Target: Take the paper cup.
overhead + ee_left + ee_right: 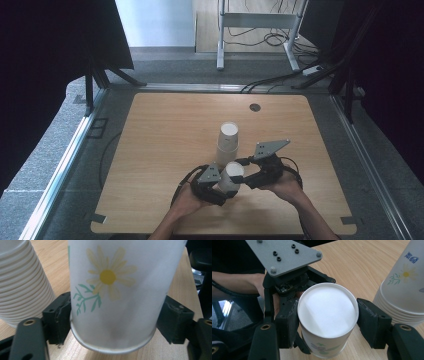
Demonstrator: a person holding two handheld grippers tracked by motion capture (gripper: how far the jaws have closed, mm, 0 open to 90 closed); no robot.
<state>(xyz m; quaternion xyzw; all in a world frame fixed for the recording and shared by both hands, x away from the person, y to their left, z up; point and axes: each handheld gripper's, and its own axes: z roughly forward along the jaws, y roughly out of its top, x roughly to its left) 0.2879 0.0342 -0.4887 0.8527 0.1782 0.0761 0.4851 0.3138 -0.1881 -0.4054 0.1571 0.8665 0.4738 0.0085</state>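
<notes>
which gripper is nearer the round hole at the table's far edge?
Right. The right gripper sits beside the cup, nearly in line with the hole; the left gripper is on the cup's near left side, further back.

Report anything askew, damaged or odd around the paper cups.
Nothing stands out. The single daisy-print cup stands upside down between both tools, undented, its rim round in the left gripper view. The cup stack behind it is also inverted, upright and even. No spill on the table.

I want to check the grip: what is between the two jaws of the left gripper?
An upside-down paper cup with a daisy print sits between the left gripper's jaws, seen in the left gripper view.
</notes>
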